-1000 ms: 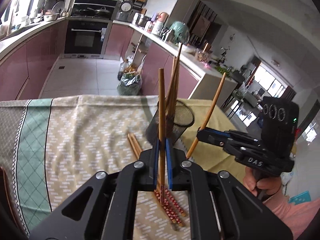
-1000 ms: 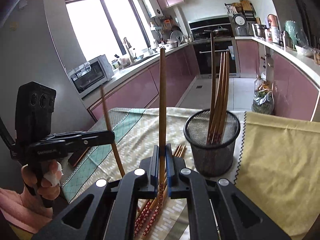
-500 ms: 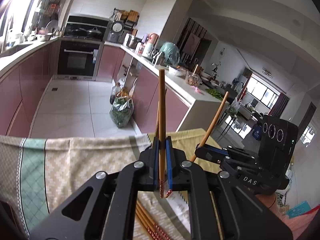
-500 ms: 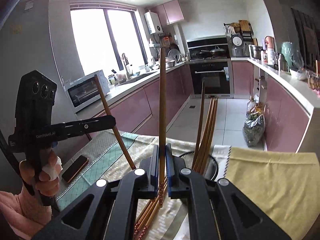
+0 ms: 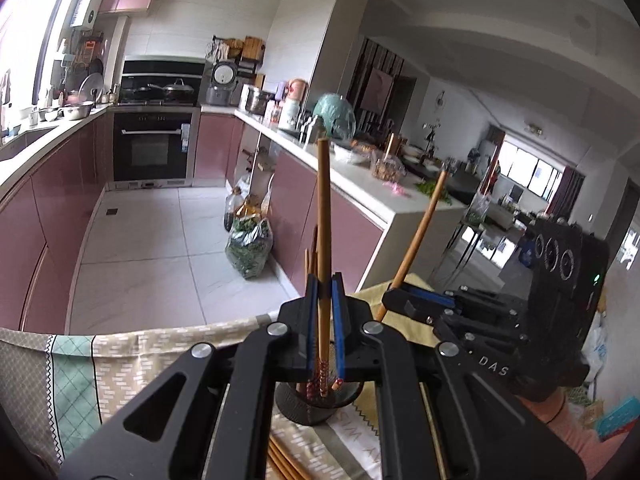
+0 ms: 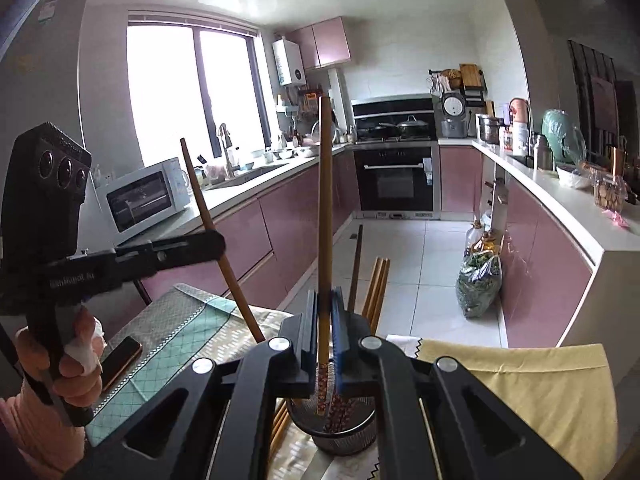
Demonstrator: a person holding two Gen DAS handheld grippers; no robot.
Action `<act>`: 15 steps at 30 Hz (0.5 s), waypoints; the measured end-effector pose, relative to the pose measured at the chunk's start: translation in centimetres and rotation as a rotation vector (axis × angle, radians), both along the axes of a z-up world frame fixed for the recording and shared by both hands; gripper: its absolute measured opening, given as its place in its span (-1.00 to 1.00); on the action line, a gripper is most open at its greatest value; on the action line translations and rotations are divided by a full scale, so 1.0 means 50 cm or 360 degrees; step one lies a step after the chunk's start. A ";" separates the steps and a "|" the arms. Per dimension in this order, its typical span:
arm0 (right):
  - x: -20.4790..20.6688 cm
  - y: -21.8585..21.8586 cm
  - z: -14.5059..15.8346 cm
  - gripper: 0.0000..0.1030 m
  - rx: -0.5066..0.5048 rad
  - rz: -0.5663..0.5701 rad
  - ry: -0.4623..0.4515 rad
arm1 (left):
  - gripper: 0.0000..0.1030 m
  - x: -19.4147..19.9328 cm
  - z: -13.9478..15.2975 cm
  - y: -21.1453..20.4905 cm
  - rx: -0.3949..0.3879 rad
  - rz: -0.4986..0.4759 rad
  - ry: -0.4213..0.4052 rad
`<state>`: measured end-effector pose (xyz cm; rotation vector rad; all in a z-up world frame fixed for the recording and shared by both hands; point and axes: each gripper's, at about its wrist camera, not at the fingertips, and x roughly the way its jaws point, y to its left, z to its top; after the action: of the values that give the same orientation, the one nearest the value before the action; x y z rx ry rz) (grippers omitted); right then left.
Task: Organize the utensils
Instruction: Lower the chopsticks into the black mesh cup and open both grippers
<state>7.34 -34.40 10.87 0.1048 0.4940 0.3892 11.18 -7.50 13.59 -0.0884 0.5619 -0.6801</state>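
My left gripper (image 5: 324, 292) is shut on a wooden chopstick (image 5: 323, 216) held upright, its patterned tip just over the black mesh holder (image 5: 316, 404) below. My right gripper (image 6: 324, 304) is shut on another upright chopstick (image 6: 325, 216), its patterned tip at the mouth of the same holder (image 6: 340, 436). Several chopsticks (image 6: 376, 292) stand in the holder. Each gripper shows in the other's view, the right one (image 5: 404, 298) and the left one (image 6: 212, 242). More loose chopsticks (image 5: 286, 464) lie on the cloth beside the holder.
The table wears a beige and teal patterned cloth (image 5: 120, 364) and a yellow cloth (image 6: 532, 392). A phone (image 6: 120, 360) lies at the left on the table. Beyond the table edge are the kitchen floor, pink cabinets and a bag of greens (image 5: 248, 252).
Both grippers have risen and tilted with their chopsticks, and moved over the mesh holder. The chopstick tips now hang at the holder's mouth instead of above the cloth.
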 end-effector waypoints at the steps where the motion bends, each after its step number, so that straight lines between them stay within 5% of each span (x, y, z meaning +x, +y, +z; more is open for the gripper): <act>1: 0.006 0.002 -0.009 -0.89 -0.0008 -0.0004 0.0020 | -0.86 0.007 -0.015 -0.010 0.0033 -0.0006 0.0028; 15: 0.058 0.029 -0.112 -0.89 -0.0104 0.0003 0.0288 | -0.86 0.081 -0.152 -0.072 0.0280 -0.0062 0.0212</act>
<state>10.22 -32.92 5.27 0.0765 0.6850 0.3669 15.24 -11.12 6.00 0.0424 0.7510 -0.6631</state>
